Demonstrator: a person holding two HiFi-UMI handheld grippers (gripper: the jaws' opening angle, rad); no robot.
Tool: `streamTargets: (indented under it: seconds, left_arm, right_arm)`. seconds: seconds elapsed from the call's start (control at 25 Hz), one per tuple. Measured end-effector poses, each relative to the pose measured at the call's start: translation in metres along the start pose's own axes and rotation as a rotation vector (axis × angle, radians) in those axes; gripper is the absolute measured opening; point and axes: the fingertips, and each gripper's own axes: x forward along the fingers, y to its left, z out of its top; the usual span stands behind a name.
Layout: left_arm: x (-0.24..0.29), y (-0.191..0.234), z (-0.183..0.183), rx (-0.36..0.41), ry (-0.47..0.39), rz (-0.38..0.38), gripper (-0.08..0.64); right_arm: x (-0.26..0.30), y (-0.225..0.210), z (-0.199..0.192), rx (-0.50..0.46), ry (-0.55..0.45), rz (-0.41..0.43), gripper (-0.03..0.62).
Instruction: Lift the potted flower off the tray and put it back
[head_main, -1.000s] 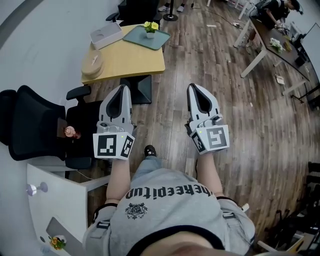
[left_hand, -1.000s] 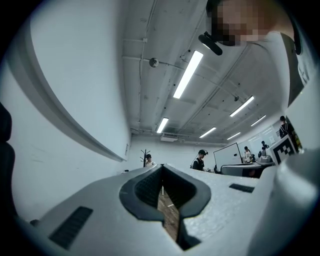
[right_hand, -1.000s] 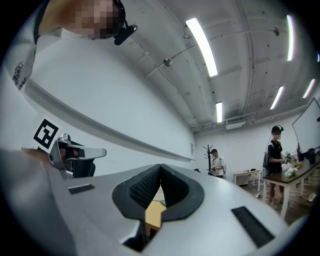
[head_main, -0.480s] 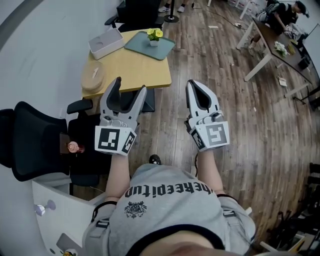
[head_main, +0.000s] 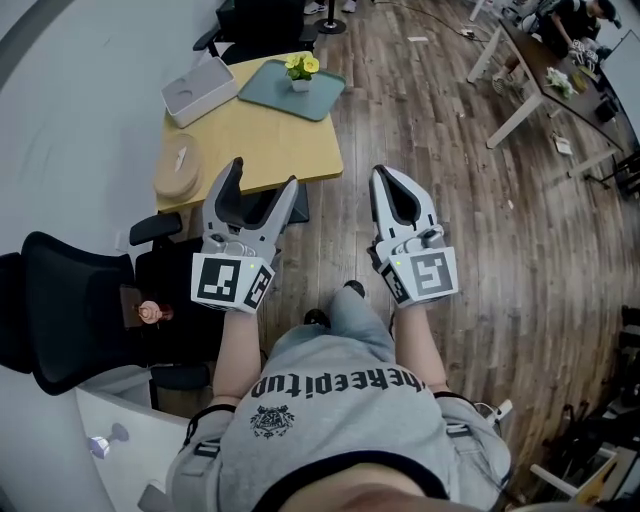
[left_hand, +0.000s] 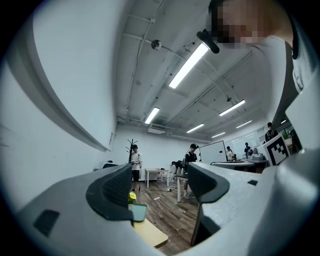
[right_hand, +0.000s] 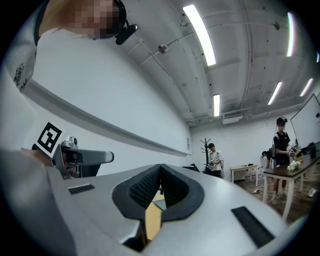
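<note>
The potted flower (head_main: 300, 68) stands on the green tray (head_main: 270, 92) at the far corner of the yellow desk (head_main: 250, 140), well apart from both grippers. Only the head view shows the white box (head_main: 200, 88) beside the tray and the round wooden board (head_main: 178, 170) nearer the desk's left edge. The left gripper (head_main: 263, 178) has its fingers released, having just been opening, with nothing between them; its own view catches the flower small in the gap, and people (left_hand: 190, 157) standing far down the room. The right gripper (head_main: 385, 174) has its fingers clenched tip to tip on nothing; its view gives only a sliver of desk and tray through the slit.
</note>
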Motion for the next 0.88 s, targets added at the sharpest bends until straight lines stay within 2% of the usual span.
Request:
streamTargets:
  seconds: [0.36,0.88]
  left_arm:
    - [0.041,0.039,-0.017,-0.018,0.008,0.016,0.328]
    - [0.161,0.102,-0.018,0.008,-0.014,0.046,0.328]
  right_arm:
    - [0.053,-0.023,-0.014,-0.004,0.004,0.008,0.003]
    - [0.18,-0.093,-0.016,-0.017,-0.039,0.06,0.003]
